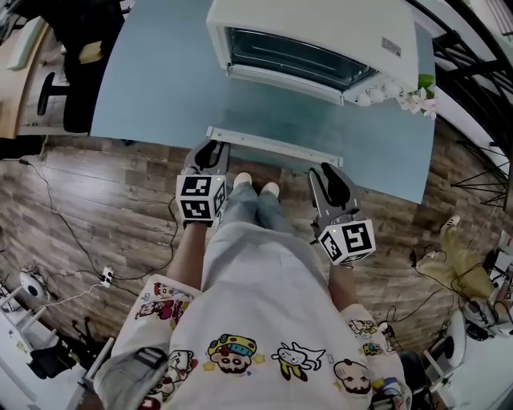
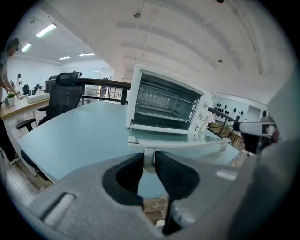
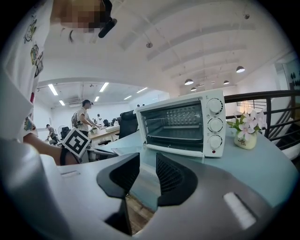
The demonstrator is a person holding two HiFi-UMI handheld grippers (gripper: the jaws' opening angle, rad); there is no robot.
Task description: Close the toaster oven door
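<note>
Left gripper view: door handle [image 2: 148, 158] between fingers [image 2: 176, 174]

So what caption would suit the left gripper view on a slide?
Left gripper clamped on the handle of the toaster oven and its open door.

My head camera looked steeply down on the oven [image 1: 321, 24] and table [image 1: 160, 96], while both my gripper cameras faced that same oven, low and near.

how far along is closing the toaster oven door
Done: nothing yet; the toaster oven door lies flat, fully open. In hand: the left gripper is clamped on the door handle; the right gripper is open, empty. Left: swing the door up shut.
</note>
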